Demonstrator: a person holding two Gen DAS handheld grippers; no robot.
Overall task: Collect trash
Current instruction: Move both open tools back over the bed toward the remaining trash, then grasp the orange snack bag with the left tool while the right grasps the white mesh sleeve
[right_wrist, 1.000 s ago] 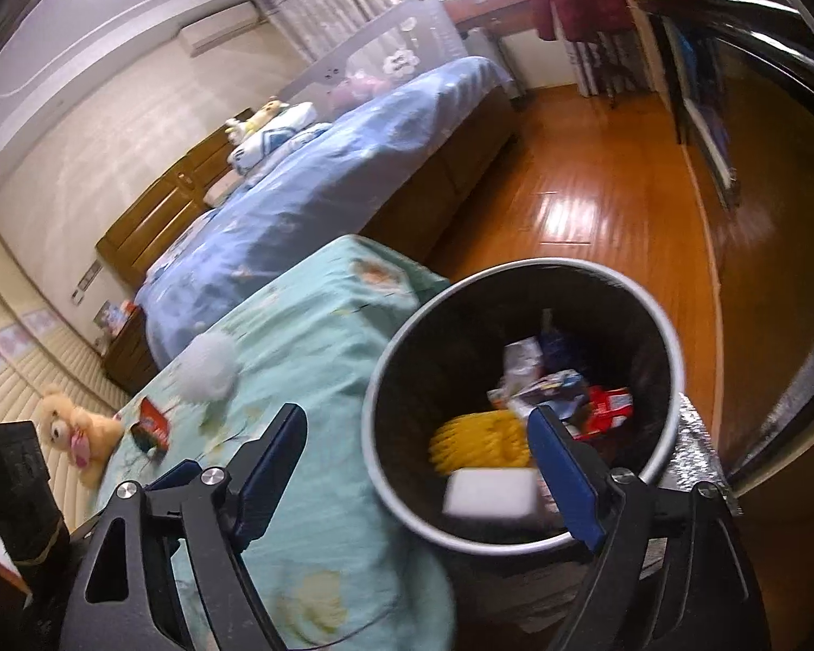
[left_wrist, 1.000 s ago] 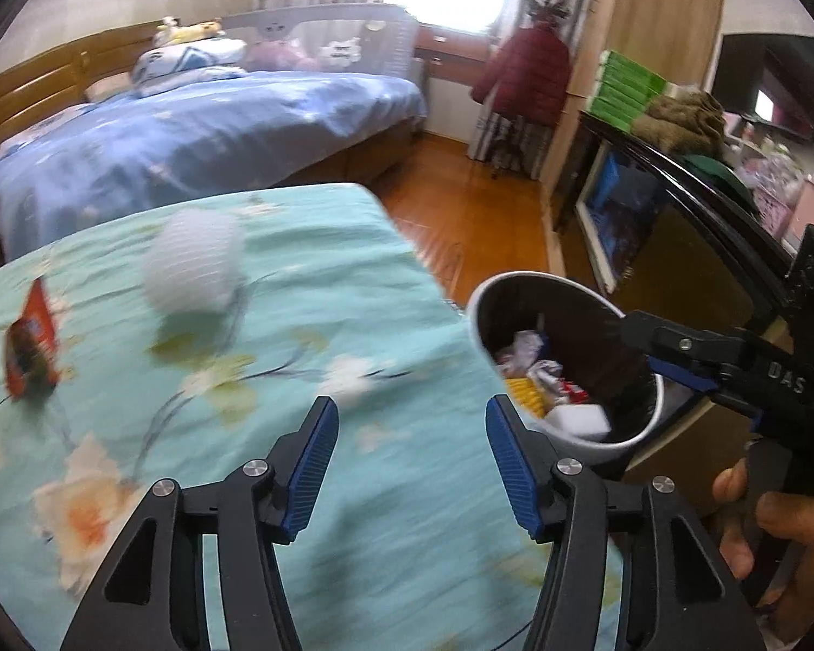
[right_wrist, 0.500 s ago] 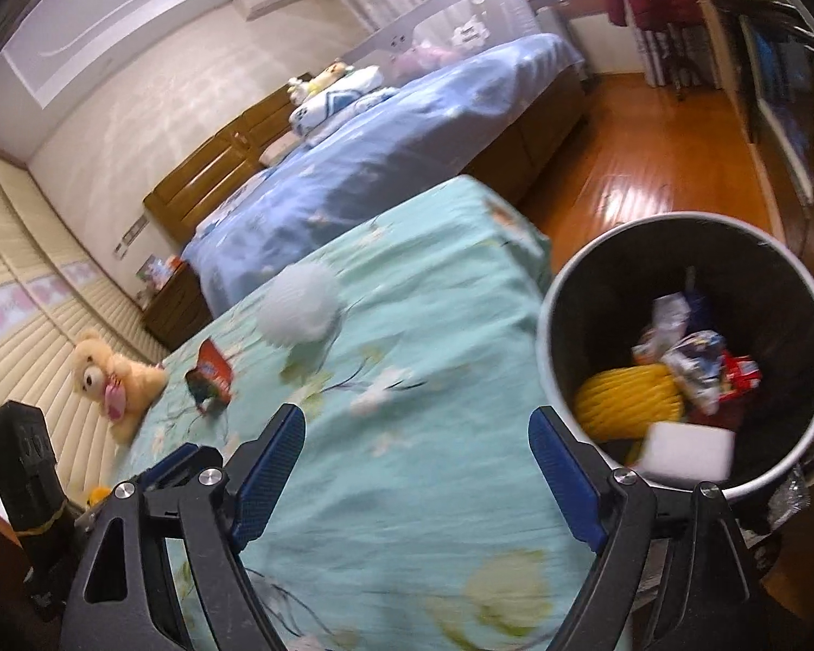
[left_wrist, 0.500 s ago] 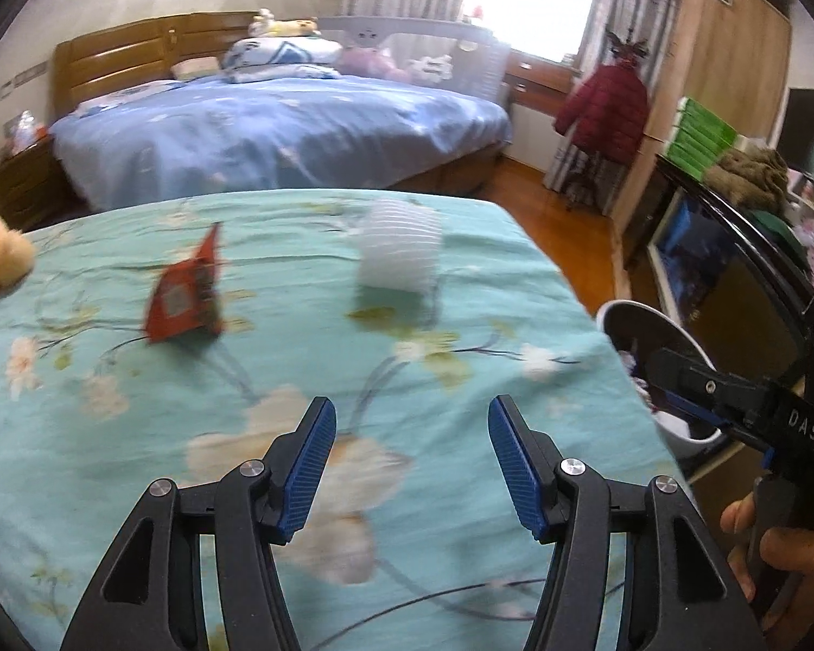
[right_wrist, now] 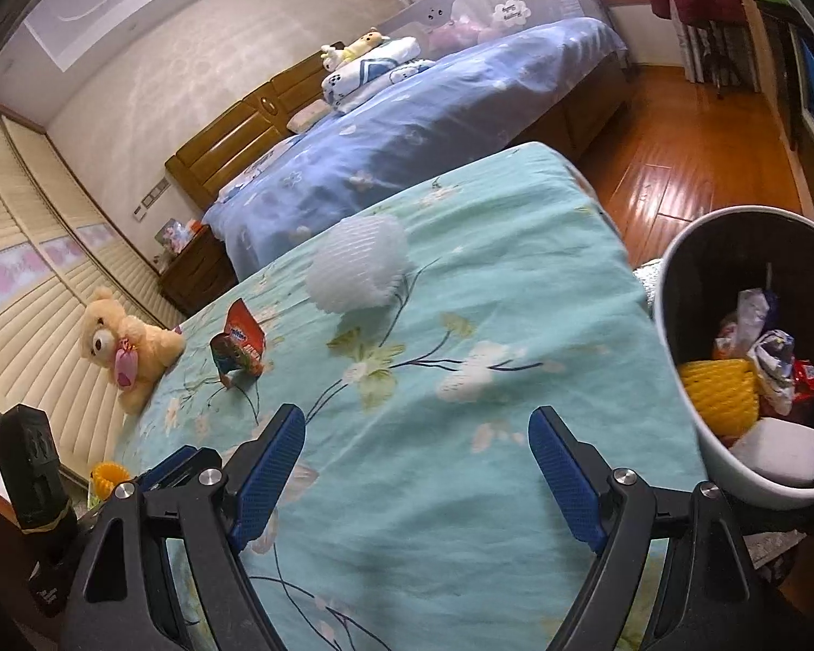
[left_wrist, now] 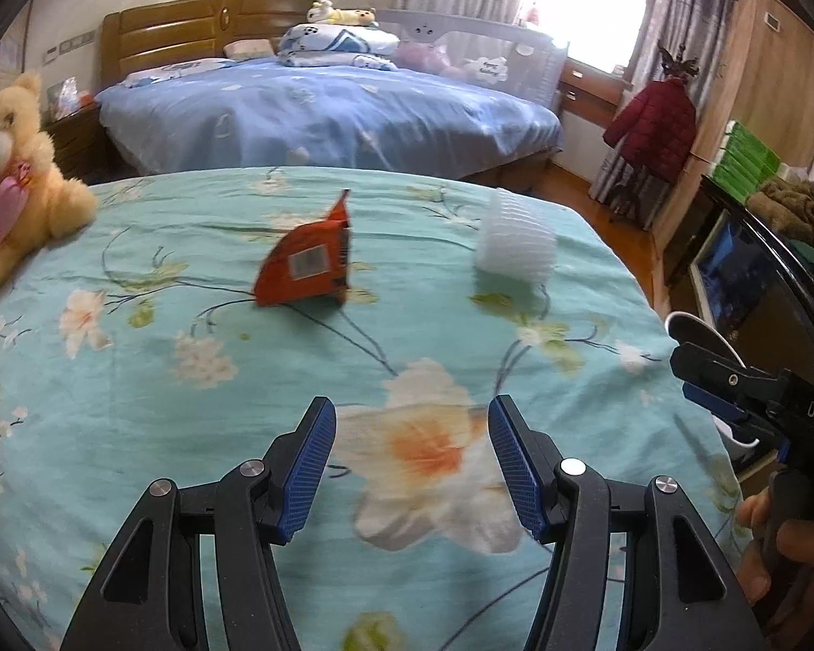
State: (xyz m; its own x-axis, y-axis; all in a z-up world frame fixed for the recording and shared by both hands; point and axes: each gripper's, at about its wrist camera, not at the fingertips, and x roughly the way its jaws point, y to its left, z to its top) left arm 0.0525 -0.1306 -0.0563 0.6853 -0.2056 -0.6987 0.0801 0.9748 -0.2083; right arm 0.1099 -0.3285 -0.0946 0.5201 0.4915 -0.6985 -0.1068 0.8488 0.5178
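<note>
Left gripper (left_wrist: 409, 461): jaws spread, nothing between them, hanging over the floral bedspread (left_wrist: 135, 380)
Left view trash: red snack wrapper (left_wrist: 306, 263) sits ahead on the bedspread, white foam net (left_wrist: 515, 244) off to its right near the edge
Right gripper (right_wrist: 415, 466): spread wide too, totally empty
Right view trash: white foam net (right_wrist: 361, 263) ahead, wrapper (right_wrist: 239, 344) further left, near a teddy bear (right_wrist: 122, 347)
Bin (right_wrist: 678, 336): beside the bed on the right, already holding a yellow net, a white block and wrappers
</note>
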